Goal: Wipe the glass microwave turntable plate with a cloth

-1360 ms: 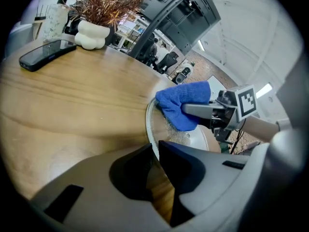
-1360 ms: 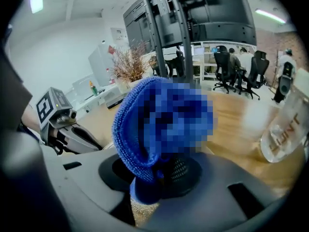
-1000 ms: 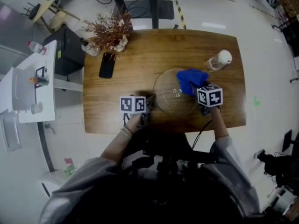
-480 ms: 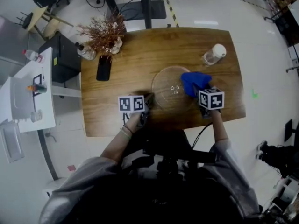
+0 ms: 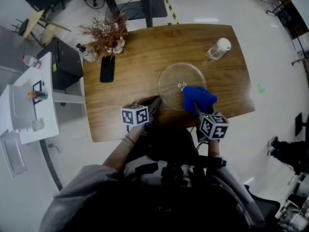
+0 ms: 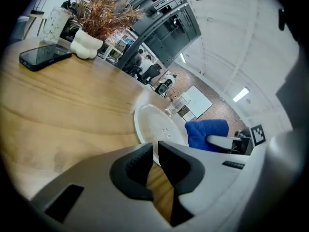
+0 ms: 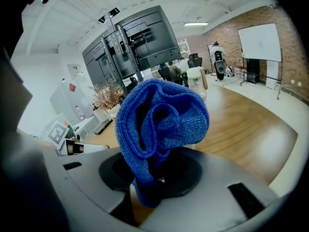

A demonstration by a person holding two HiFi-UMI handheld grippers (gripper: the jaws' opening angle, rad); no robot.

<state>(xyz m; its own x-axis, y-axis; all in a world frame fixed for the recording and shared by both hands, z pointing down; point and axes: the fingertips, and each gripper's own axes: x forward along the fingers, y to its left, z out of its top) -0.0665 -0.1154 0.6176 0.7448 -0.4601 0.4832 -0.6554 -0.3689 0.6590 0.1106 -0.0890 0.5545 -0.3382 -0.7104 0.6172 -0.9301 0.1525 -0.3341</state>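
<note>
The round glass turntable plate (image 5: 177,80) lies flat on the wooden table (image 5: 130,81); in the left gripper view it shows as a pale disc (image 6: 155,125). My left gripper (image 5: 156,102) sits at the plate's near-left rim, its jaws (image 6: 155,151) closed on the rim's thin edge. A bunched blue cloth (image 5: 198,98) hangs over the plate's near-right rim, and my right gripper (image 5: 198,111) is shut on it. In the right gripper view the cloth (image 7: 161,114) bulges up out of the gripper (image 7: 157,172) and hides the plate. I cannot tell whether the cloth touches the glass.
A black phone (image 5: 107,68) lies at the table's far left beside a dried plant in a white vase (image 5: 110,32) and a small glass bottle (image 5: 87,53). A plastic bottle (image 5: 217,48) lies at the far right. A black cabinet (image 5: 64,62) stands left of the table.
My right gripper has pulled the blue cloth from the plate's right side back to its near rim, toward the person. The left gripper has stayed at the plate's rim.
</note>
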